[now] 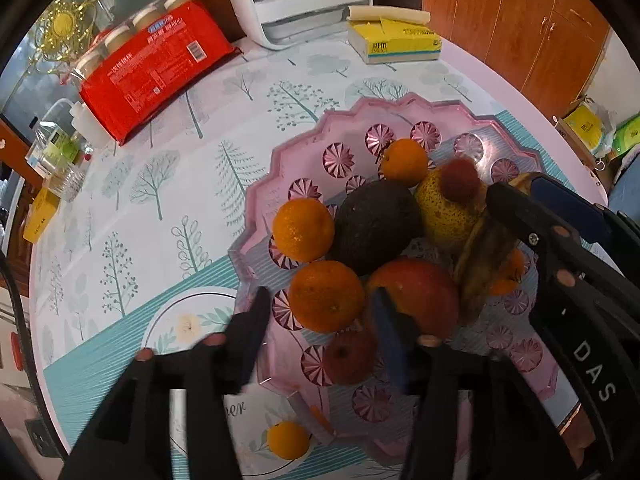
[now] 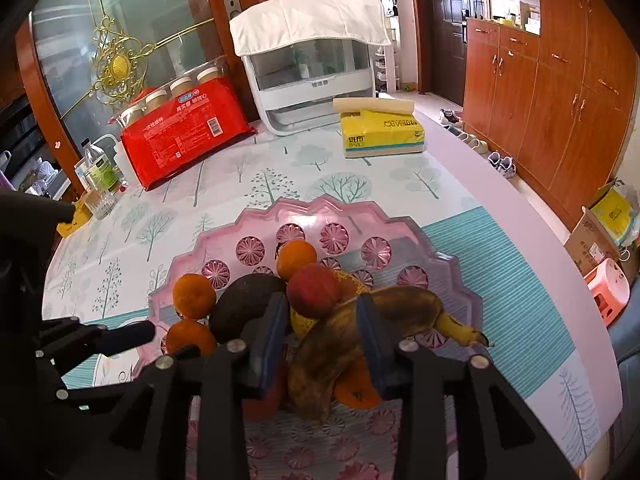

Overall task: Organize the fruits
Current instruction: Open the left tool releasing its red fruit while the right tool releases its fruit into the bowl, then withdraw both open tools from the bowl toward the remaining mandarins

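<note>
Far left on your counter sit the red package and tissue box; one mandarin lies loose near the pink tray, outside it. Your left gripper has its fingers apart, the left one outside the near rim, an orange between them unpressed; if you close carelessly it could roll off the heap or the finger could catch the rim. Right of that, your right gripper stands with fingers apart around the brown banana; a soft banana may bruise, or drag the red fruit loose.
</note>
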The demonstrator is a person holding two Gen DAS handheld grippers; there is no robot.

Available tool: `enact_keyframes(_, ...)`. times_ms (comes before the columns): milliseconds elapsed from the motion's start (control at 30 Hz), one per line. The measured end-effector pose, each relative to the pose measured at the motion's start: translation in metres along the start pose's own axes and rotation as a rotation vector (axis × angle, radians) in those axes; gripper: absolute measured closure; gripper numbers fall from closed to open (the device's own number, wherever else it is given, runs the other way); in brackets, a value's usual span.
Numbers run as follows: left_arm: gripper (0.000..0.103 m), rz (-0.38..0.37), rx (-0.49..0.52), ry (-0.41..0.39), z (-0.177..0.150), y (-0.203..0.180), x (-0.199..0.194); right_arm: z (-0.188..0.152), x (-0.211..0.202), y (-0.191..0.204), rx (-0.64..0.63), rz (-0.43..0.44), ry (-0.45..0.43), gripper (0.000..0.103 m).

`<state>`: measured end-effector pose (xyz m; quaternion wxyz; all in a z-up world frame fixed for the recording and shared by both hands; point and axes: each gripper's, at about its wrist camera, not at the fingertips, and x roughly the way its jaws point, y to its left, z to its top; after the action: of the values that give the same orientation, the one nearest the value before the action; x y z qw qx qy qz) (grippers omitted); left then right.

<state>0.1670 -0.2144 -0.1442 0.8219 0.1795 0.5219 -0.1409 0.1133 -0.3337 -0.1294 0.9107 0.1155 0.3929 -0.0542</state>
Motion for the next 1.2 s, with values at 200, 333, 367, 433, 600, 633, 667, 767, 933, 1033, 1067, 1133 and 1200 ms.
enact_keyframes(200, 0.032, 0.012, 0.005, -0.028, -0.002, 0.002, -0.012, 0.001, -0.01, 0.0, 0.003, -0.006, -0.033, 0.057)
enact_keyframes(333, 0.029, 0.012, -0.002, -0.039, -0.005, 0.004, -0.02, 0.001, -0.016, 0.001, 0.004, 0.0, -0.041, 0.057)
enact_keyframes(367, 0.029, 0.012, -0.004, -0.042, -0.005, 0.005, -0.022, 0.001, -0.017, 0.002, 0.003, -0.001, -0.043, 0.057)
enact_keyframes(433, 0.026, 0.014, -0.007, -0.045, -0.007, 0.006, -0.025, 0.0, -0.02, 0.002, 0.004, 0.0, -0.047, 0.057)
enact_keyframes(600, 0.026, 0.017, -0.011, -0.05, -0.013, 0.009, -0.032, -0.003, -0.028, 0.004, 0.007, 0.003, -0.059, 0.057)
enact_keyframes(633, 0.026, 0.018, -0.012, -0.051, -0.015, 0.01, -0.034, -0.004, -0.03, 0.005, 0.007, 0.002, -0.06, 0.057)
enact_keyframes(667, 0.026, 0.017, -0.014, -0.053, -0.017, 0.011, -0.036, -0.004, -0.031, 0.005, 0.007, 0.001, -0.061, 0.057)
enact_keyframes(767, 0.026, 0.016, -0.02, -0.059, -0.021, 0.013, -0.041, -0.006, -0.036, 0.007, 0.005, 0.001, -0.066, 0.057)
enact_keyframes(933, 0.026, 0.015, -0.03, -0.081, -0.028, 0.019, -0.055, -0.009, -0.047, 0.013, 0.001, -0.001, -0.08, 0.057)
enact_keyframes(1033, 0.025, 0.018, -0.039, -0.094, -0.033, 0.024, -0.063, -0.011, -0.053, 0.018, -0.002, 0.0, -0.088, 0.057)
enact_keyframes(1067, 0.025, 0.019, -0.042, -0.096, -0.035, 0.026, -0.065, -0.011, -0.055, 0.02, -0.005, 0.001, -0.09, 0.057)
enact_keyframes(1133, 0.025, 0.02, -0.051, -0.102, -0.039, 0.031, -0.069, -0.013, -0.059, 0.024, -0.01, 0.001, -0.095, 0.057)
enact_keyframes(1200, 0.024, 0.022, -0.061, -0.106, -0.044, 0.036, -0.073, -0.016, -0.064, 0.028, -0.017, 0.004, -0.098, 0.057)
